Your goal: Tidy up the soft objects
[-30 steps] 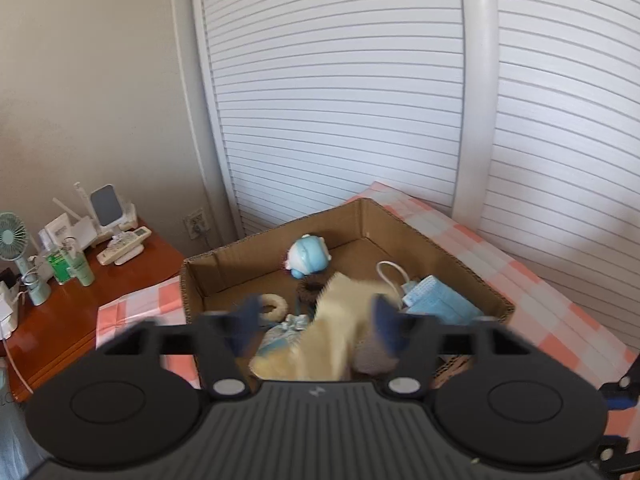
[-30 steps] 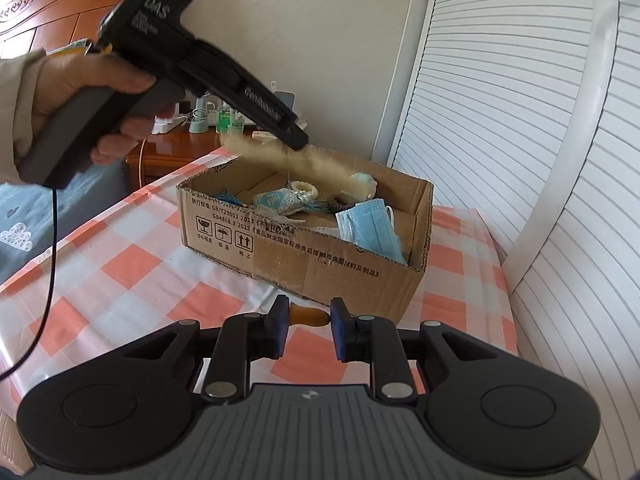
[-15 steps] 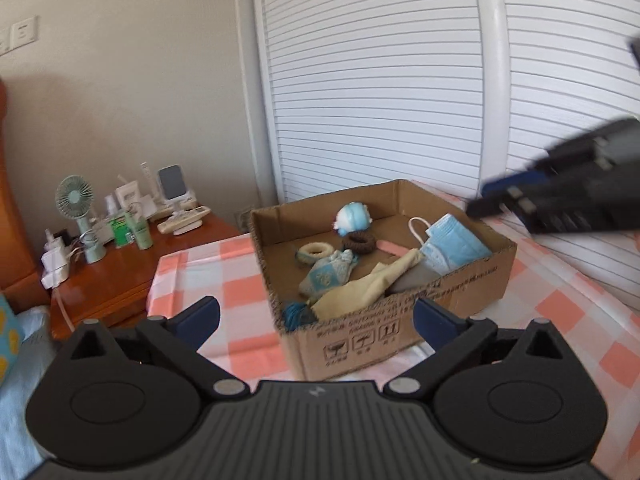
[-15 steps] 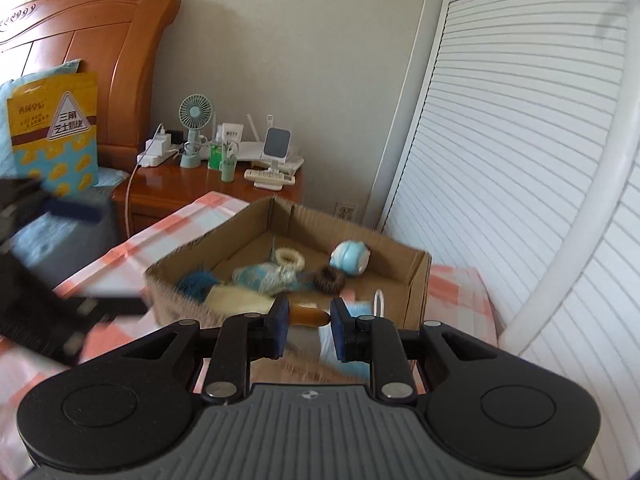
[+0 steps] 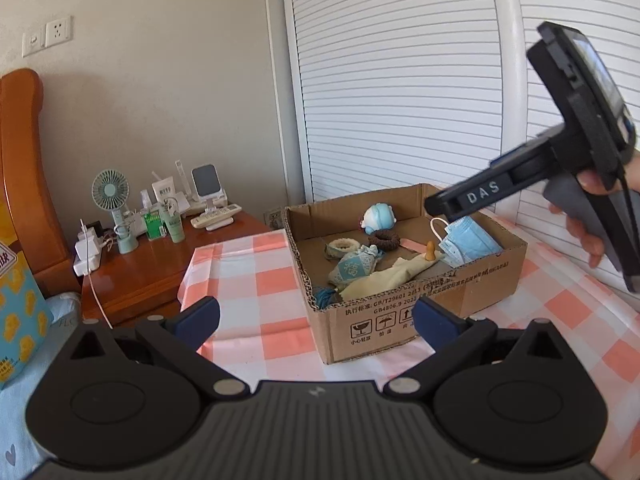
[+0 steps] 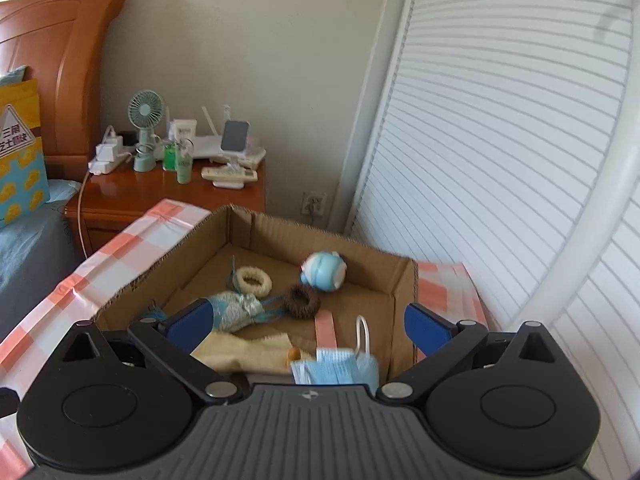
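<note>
Cardboard frames the scene: an open box [image 5: 404, 312] sits on a pink-checked cloth [image 5: 256, 276], just ahead of the left gripper [image 5: 316, 316], whose blue pads are spread wide with nothing between them. Behind and to that gripper's left, a wooden nightstand [image 5: 160, 264] carries a small green fan [image 5: 114, 208], a charger and bottles. Inside the box, from the gripper's left to right, lie a blue tassel [image 5: 324, 295], a patterned pouch [image 5: 352, 266], a cream ring [image 5: 342, 245], a beige cloth [image 5: 394, 276], a brown scrunchie [image 5: 384, 238], a pale blue plush [image 5: 379, 217], a small orange piece [image 5: 430, 251] resting on the cloth, and a blue face mask [image 5: 470, 246] propped against the right wall. Above the box's right side, the right gripper [image 6: 306, 322] reaches in from the person's hand [image 5: 588, 220]; its own camera shows its pads wide apart, empty, poised over the box interior [image 6: 360, 300]. Directly beneath it are the cloth [image 6: 244, 352], the orange piece [image 6: 295, 354] and the mask [image 6: 336, 370]; farther ahead sit the pouch [image 6: 236, 308], scrunchie [image 6: 302, 300], ring [image 6: 254, 280] and plush [image 6: 323, 271]. White louvred doors [image 5: 400, 100] stand beyond.
</note>
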Tool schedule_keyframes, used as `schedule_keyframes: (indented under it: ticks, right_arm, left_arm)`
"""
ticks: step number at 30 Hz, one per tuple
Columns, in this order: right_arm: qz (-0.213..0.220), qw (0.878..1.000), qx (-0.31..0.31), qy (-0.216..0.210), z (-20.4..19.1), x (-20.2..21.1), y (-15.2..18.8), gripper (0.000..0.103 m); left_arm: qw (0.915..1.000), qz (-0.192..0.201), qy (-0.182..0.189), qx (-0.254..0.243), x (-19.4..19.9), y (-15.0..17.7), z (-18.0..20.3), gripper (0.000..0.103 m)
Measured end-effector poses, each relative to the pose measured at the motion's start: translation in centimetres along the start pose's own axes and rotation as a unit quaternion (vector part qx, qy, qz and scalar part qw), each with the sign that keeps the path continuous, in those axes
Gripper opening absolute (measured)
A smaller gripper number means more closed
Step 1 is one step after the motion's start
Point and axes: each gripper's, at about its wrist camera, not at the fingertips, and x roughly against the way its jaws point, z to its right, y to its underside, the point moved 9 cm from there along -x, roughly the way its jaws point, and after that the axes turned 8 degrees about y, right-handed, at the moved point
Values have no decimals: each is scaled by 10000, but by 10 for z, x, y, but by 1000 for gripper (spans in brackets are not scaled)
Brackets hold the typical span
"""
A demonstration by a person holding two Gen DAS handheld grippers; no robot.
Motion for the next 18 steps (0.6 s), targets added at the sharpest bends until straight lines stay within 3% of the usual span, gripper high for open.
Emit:
schedule_keyframes:
  ticks: [6, 18]
  right_arm:
    - [-720, 9965, -427, -2, 3, 29, 35, 103]
    - [-906, 9890, -1055, 495, 14, 92, 82, 103]
  left_arm:
    - [9981, -461, -169, 377, 2, -1, 0, 102]
    - [9958, -601, -122, 675, 8, -6, 15, 102]
